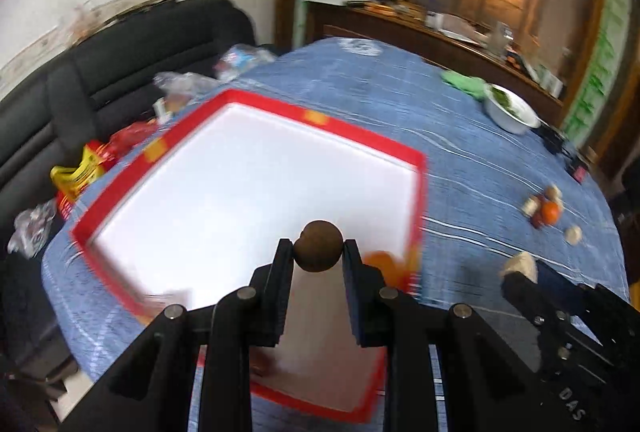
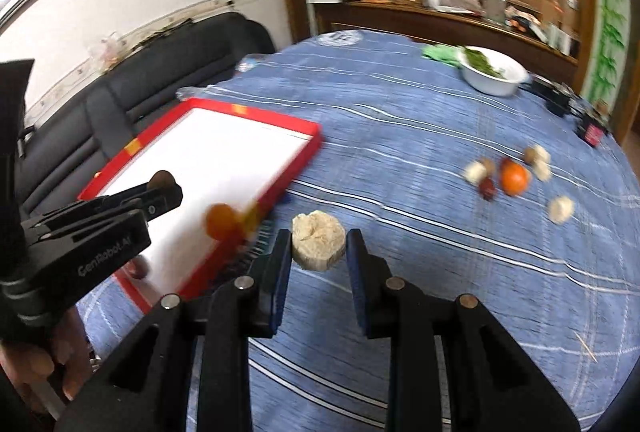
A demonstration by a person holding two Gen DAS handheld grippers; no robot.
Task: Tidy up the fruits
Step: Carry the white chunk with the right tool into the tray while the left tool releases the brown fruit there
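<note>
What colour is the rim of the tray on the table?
Red, with small orange-yellow patches; the inside is white. The tray shows best in the left wrist view.

Left hand-held gripper [image 1: 318,252] clamps a brown ball [image 1: 319,246] — over the red-rimmed tray [image 1: 256,104].

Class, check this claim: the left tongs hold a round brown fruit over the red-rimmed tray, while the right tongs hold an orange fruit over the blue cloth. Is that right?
One detail is wrong. The right tongs grip a pale beige chunk, not an orange fruit, as the right wrist view shows. The left tongs do hold the round brown fruit over the red-rimmed tray.
</note>
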